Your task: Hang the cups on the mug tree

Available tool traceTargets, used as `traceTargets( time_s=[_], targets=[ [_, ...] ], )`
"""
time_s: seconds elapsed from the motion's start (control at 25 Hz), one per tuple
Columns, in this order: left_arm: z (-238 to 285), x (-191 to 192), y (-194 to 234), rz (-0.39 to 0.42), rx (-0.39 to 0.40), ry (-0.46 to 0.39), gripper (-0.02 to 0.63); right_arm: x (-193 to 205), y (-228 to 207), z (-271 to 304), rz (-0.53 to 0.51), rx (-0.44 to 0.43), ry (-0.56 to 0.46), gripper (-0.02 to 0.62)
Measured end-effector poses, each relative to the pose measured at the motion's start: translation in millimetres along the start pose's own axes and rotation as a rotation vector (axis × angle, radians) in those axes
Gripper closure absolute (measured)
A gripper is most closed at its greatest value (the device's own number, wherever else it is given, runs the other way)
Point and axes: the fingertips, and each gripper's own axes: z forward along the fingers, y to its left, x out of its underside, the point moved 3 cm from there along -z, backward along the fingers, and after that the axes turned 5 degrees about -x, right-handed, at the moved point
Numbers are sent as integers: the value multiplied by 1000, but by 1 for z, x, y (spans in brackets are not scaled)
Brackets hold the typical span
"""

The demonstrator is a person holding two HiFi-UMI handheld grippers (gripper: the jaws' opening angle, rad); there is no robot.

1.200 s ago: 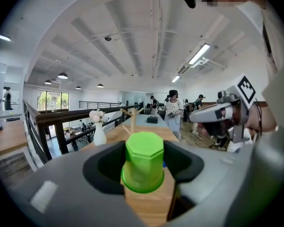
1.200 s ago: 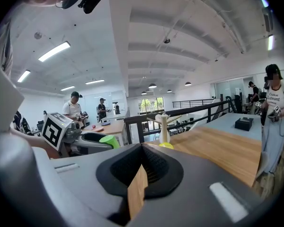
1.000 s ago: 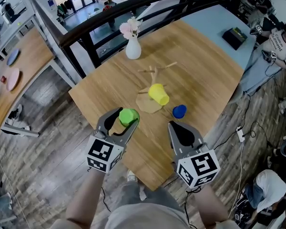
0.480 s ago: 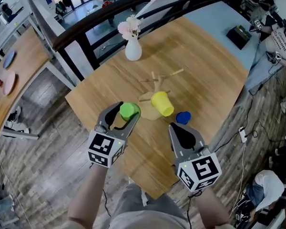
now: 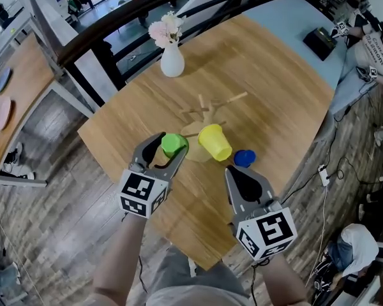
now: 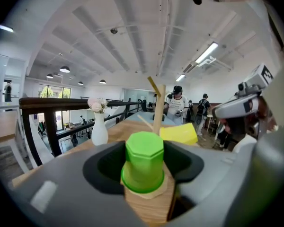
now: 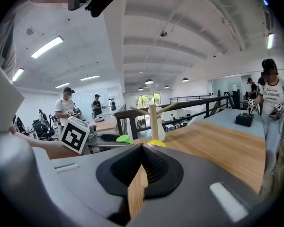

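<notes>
Left gripper (image 5: 170, 148): fingers pinching smooth green plastic cup (image 6: 144, 161), faceted base uppermost, just short of pale wooden-peg mug tree (image 5: 207, 110) on wood-grain surface (image 5: 274, 75); right gripper (image 5: 235, 172): fingers pressed together, empty; recommend steady approach, tilting cup onto a free slanted peg, clear of yellow plastic cup (image 5: 215, 142).

The yellow cup (image 5: 215, 141) and blue cup (image 5: 244, 157) stand before the mug tree (image 5: 208, 111); tabletop (image 5: 274, 69) beyond lies open.
</notes>
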Motion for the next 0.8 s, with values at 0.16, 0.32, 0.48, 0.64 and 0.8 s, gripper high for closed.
traceTargets(
  time_s=[0.16,0.32,0.48,0.64,0.8],
  targets=[
    [12,8,3,-4,2,7,376,5,-7,3,11,6,7,595],
    [21,19,5,-9,-1,28,374,12,-12,4,20,7,20,595],
    [26,25,3,-23,9,48,374,18,-14,4,34,10,29,595],
    [34,36,0,-30,26,79,375,24,-15,4,43,10,40,595],
    [41,45,-6,-13,59,121,374,28,-15,3,47,9,46,595]
  ],
)
